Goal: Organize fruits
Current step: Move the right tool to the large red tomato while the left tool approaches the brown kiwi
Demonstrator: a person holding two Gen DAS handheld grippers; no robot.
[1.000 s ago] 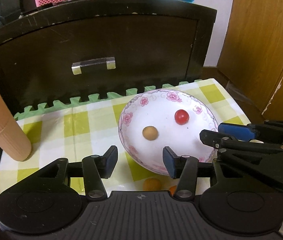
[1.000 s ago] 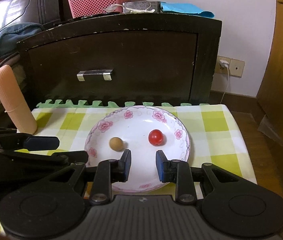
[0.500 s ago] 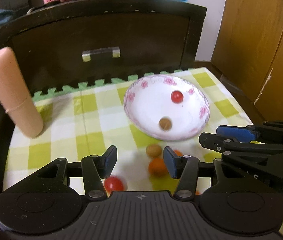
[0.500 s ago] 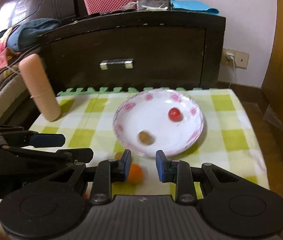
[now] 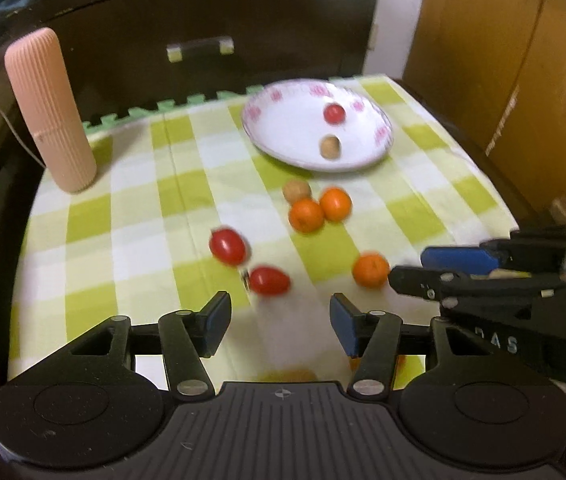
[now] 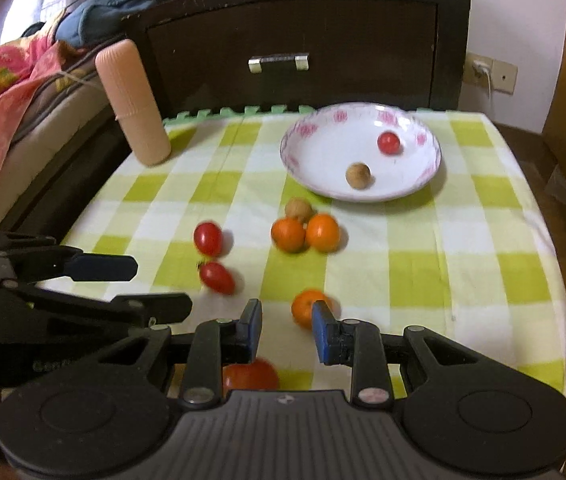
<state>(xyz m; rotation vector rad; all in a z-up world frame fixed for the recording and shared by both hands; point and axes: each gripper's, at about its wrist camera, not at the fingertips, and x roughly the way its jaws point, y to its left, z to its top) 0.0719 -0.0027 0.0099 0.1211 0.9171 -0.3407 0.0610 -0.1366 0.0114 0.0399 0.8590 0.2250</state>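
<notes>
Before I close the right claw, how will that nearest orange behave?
The orange looks round and lies loose on flat cloth, so a nudge probably rolls it. Its skin looks smooth; it may slip from the open right claw unless centred. Likely light.

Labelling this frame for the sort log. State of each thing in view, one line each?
plate: upright on the cloth, holds two fruits
red tomato: in the plate
brown fruit: in the plate
two oranges: on the cloth, touching
second brown fruit: on the cloth, behind the oranges
two tomatoes: on the cloth
lone orange: on the cloth
pink cylinder: standing
drawer: shut
left gripper: open, empty
right gripper: open, empty
</notes>
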